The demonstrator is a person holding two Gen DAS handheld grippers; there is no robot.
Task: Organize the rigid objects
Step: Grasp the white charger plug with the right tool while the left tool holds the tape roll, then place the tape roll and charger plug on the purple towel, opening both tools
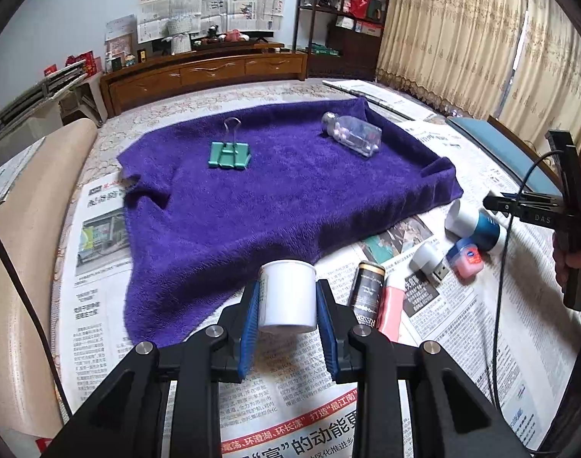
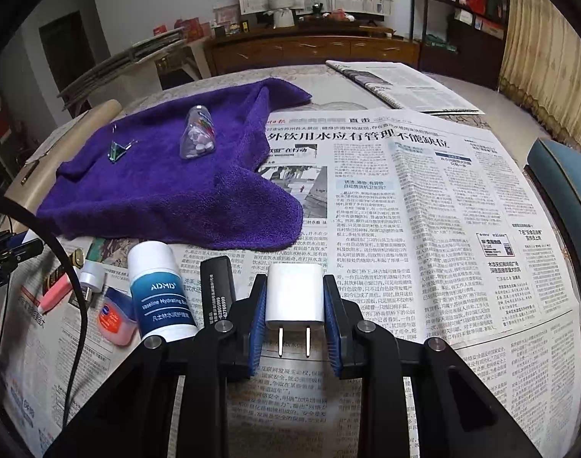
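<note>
Purple towel [image 1: 282, 198] already has the green clip [image 1: 229, 154] and the pill bottle [image 1: 353, 135] on it. My left gripper [image 1: 288, 305] squeezes a white jar [image 1: 287, 295] and my right gripper [image 2: 295, 305] squeezes a white plug [image 2: 295, 294], both just above the newspaper [image 2: 424, 210]. I think I carry them over to the towel next and let go gently

table [image 2: 512, 129] under newspapers [image 2: 424, 206] and purple towel [image 2: 168, 194]
</note>
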